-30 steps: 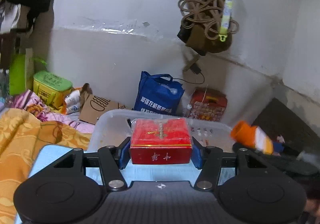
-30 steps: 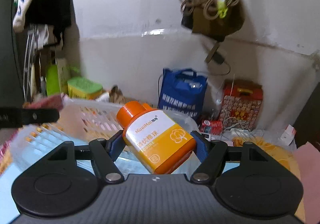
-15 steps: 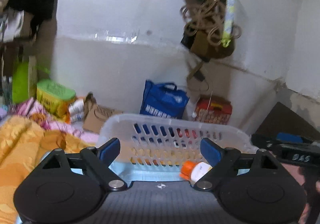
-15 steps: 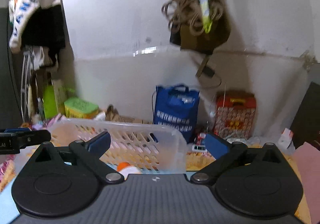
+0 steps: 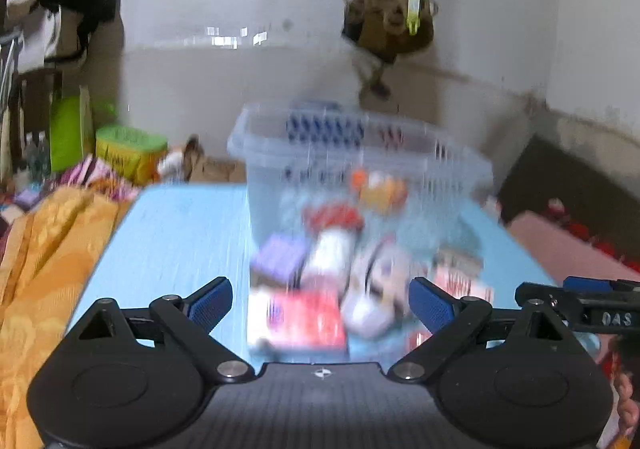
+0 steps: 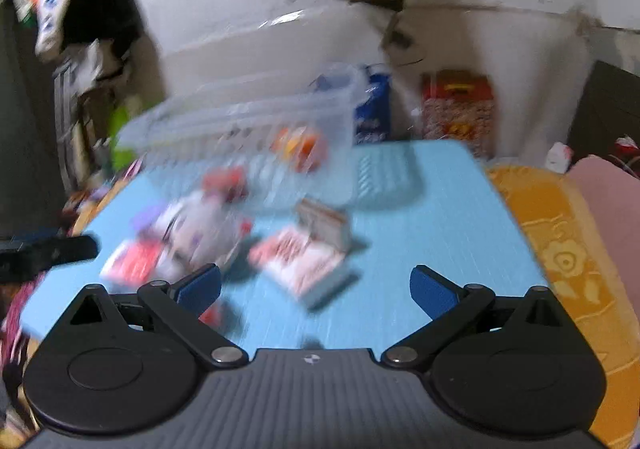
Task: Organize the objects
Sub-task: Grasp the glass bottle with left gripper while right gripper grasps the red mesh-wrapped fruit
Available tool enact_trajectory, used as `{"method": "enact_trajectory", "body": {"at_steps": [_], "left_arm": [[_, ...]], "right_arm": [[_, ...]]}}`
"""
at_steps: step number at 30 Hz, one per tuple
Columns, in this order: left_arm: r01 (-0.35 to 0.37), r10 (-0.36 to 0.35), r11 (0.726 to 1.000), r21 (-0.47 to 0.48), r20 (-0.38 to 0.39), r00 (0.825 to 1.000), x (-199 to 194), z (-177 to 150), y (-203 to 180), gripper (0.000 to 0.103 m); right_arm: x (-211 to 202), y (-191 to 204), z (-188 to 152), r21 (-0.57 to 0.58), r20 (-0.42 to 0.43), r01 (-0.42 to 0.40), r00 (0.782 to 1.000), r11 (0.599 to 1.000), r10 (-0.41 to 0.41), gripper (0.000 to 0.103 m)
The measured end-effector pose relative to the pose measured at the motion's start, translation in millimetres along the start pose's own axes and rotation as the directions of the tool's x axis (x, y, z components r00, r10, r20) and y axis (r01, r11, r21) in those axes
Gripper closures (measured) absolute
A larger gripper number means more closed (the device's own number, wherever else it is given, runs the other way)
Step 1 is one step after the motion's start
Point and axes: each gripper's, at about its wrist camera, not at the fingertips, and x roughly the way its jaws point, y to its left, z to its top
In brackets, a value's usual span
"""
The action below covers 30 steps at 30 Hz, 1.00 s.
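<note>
Both tools gape empty over blurred, seemingly boxed clutter [image 5: 298,319] beside the basket [image 5: 360,153].

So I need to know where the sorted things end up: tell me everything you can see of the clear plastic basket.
The clear plastic basket is a translucent, bluish-white tub with rows of slots through its walls and a thick rolled rim. It stands upright at the far side of the blue table. Through its wall show an orange-capped bottle and something red; blur hides more. More packets lie on the table in front of it. Neither gripper touches it.
</note>
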Motion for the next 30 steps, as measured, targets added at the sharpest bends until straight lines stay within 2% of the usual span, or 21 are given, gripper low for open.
{"method": "enact_trajectory", "body": {"at_steps": [4, 10, 19, 21, 24, 30], "left_arm": [[0.025, -0.025, 1.0, 0.005, -0.092, 0.995, 9.1, -12.1, -6.3, 0.006], [0.005, 0.011, 0.997, 0.082, -0.196, 0.981, 30.9, -34.1, -27.2, 0.007], [-0.046, 0.066, 0.994, 0.099, -0.214, 0.975, 48.4, -45.7, -23.1, 0.008], [-0.03, 0.049, 0.996, 0.088, -0.229, 0.972, 51.0, -48.2, -19.9, 0.012], [-0.024, 0.049, 0.993, 0.116, -0.217, 0.975, 44.4, -50.4, -15.8, 0.021], [-0.002, 0.027, 0.993, 0.121, -0.205, 0.978, 40.1, -52.0, -0.1, 0.02]], "right_arm": [[8.6, 11.7, -2.5, -0.102, -0.014, 0.065, 0.998, 0.993, -0.066, 0.0], [9.3, 1.6, 0.6, -0.039, -0.033, 0.03, 0.999, 0.999, -0.031, 0.001], [13.1, 16.3, -10.5, -0.083, -0.073, 0.002, 0.997, 0.997, -0.008, 0.002], [14.8, 22.1, -12.4, -0.098, -0.087, -0.003, 0.996, 0.995, -0.005, 0.002], [18.5, 26.7, -13.5, -0.073, -0.113, -0.061, 0.992, 0.995, 0.053, 0.007], [36.1, 51.3, -15.9, -0.132, -0.128, -0.086, 0.989, 0.988, 0.069, 0.017]]}}
